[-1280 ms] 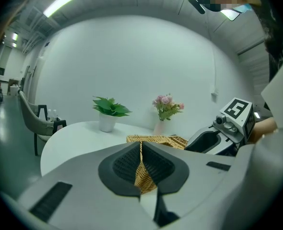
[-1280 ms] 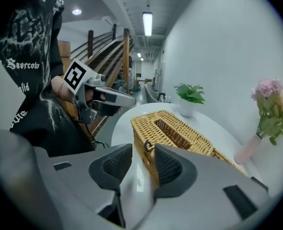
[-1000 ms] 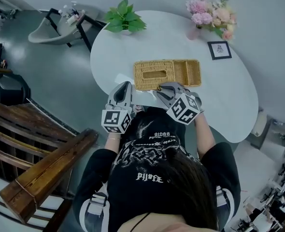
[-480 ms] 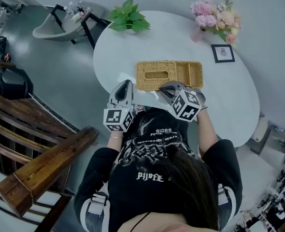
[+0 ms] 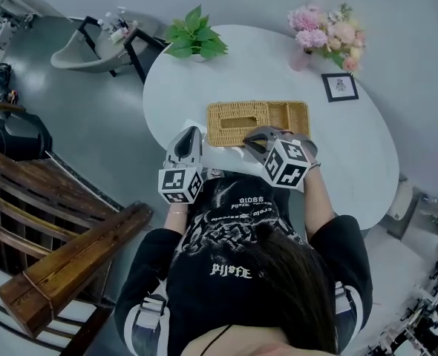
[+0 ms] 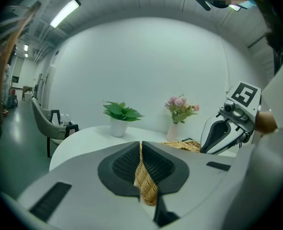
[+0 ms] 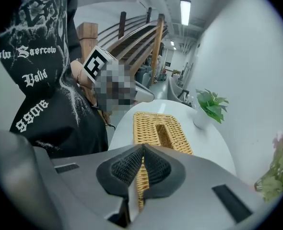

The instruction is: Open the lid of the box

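A plant (image 5: 195,34) and pink flowers (image 5: 324,27) stand at the white bench's (image 5: 352,150) far edge, a framed picture (image 5: 340,87) near the flowers. A grey chair (image 5: 82,52) stands off the bench.

White rounded table (image 5: 352,154) at 12 o'clock, standing on grey polished floor (image 5: 93,132). Plain pale wall (image 5: 412,13) behind it, toward 1 o'clock. Along table's far edge: potted green plant (image 5: 193,35) at 11, pink flowers in vase (image 5: 323,24) at 1, small framed picture (image 5: 340,86) just beside vase. Grey lounge chair (image 5: 82,50) and black side stand (image 5: 128,39) with bottles at 10. Dark wooden stair rails (image 5: 63,265) at 8. Ceiling strip light (image 6: 64,12) lit overhead.
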`<state>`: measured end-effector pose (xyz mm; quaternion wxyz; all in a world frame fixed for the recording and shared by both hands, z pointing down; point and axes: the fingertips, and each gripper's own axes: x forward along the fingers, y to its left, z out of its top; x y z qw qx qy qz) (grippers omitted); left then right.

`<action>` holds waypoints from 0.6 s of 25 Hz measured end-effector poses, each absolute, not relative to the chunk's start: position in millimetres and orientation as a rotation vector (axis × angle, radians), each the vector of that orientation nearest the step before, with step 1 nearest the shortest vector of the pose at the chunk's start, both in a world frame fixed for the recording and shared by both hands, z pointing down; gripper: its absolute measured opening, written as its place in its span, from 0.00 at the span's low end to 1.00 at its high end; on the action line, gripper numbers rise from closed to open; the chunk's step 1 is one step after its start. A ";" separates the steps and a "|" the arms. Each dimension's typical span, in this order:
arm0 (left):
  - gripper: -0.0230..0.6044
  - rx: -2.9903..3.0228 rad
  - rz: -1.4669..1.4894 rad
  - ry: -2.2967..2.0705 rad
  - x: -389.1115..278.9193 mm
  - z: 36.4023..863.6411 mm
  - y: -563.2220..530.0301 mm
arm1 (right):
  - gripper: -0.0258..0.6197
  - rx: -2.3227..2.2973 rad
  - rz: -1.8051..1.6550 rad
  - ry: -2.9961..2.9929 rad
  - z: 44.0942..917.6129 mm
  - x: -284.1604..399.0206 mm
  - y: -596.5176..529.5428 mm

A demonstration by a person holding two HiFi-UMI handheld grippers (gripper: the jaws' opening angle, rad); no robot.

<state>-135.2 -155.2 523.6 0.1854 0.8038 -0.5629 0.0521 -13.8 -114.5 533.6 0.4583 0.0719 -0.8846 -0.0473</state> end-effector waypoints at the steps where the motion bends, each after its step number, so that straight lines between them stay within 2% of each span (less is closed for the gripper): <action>1: 0.08 2.265 0.146 -1.587 -135.7 524.1 -157.2 | 0.09 0.176 -0.127 -2.180 530.4 -13.8 -116.4; 15: 0.08 2.271 0.157 -1.567 -133.2 529.9 -168.0 | 0.09 0.212 -0.177 -2.249 482.3 -20.2 -149.3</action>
